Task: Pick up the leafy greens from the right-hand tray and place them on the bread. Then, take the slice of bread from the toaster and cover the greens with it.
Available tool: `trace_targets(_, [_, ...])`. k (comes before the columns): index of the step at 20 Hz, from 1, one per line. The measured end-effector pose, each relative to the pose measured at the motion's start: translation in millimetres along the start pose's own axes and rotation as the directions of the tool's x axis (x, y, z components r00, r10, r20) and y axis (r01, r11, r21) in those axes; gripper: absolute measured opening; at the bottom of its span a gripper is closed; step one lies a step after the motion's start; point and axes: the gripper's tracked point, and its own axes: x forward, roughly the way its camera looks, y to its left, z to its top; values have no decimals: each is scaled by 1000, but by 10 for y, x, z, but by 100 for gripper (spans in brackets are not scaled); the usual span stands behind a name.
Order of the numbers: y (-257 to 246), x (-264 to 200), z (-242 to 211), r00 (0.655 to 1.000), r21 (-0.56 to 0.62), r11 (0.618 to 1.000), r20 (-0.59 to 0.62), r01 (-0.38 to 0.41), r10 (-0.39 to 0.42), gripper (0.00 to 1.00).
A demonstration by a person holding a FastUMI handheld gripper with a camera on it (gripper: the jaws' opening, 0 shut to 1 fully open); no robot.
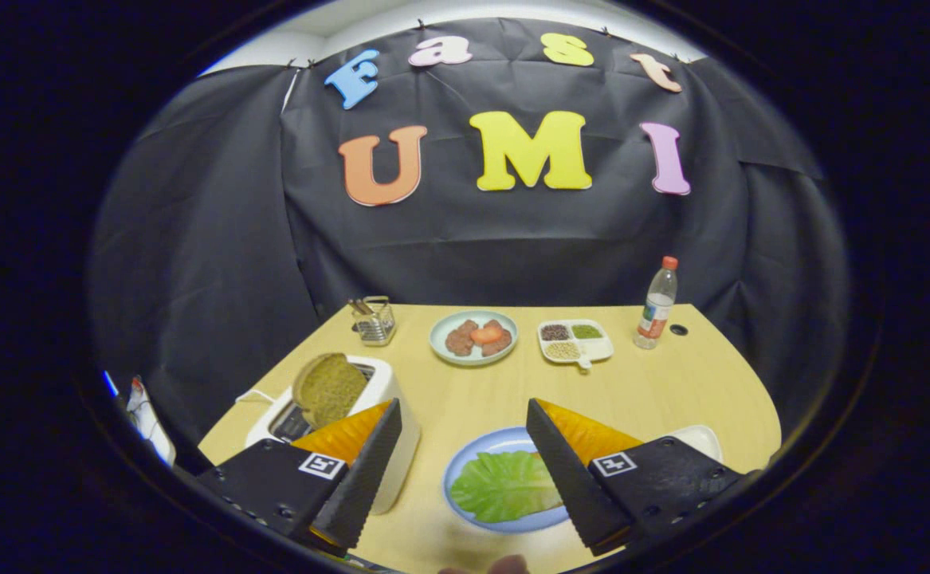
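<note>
In the gripper view the claw [462, 454] is spread wide, its two black fingers [369, 470] apart and pinching nothing, raised above the near part of the pale wooden desk [672, 383]. Between the fingers, closer to the right one, lies a blue plate [472, 466] with the leafy greens [504, 486] spread flat on it; the right finger overlaps the plate's edge and part of the leaf. Whether bread lies under the leaf cannot be told. Behind the right finger the rim of a white tray [700, 437] peeks out. Just beside the left finger stands a white toaster [389, 399], and a brown slice of bread [327, 389] sticks up out of its slot, tilted a little. Beyond the fingers, toward the far side of the desk, sit a wire holder [374, 320], a pale plate with pieces of meat [474, 338], a white divided dish [574, 341] holding three kinds of grains, and a plastic bottle [657, 304] with a red cap.
</note>
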Motion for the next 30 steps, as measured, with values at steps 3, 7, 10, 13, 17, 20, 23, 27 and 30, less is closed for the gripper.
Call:
trace_targets(3, [491,-15,57,999,8,999,8,-40,40,96])
trace_targets(7, [1002,81,32,999,14,999,13,-47,47,96])
trace_targets(10, [1214,261,-75,1000,15,1000,-9,-6,6,96])
trace_targets(13, [1318,487,-187,999,-7,999,-21,39,-40,96])
trace_targets(17, [1370,740,-271,996,-59,995,-32,82,-83,80])
trace_targets(20, [1364,873,-375,993,-78,992,-58,102,-107,56])
trace_targets(23, [1309,937,-363,989,-99,987,-64,126,-133,31])
trace_targets(27, [1246,922,-358,988,-84,989,-90,121,-129,9])
trace_targets(30, [1216,857,-270,990,-57,993,-99,98,-104,2])
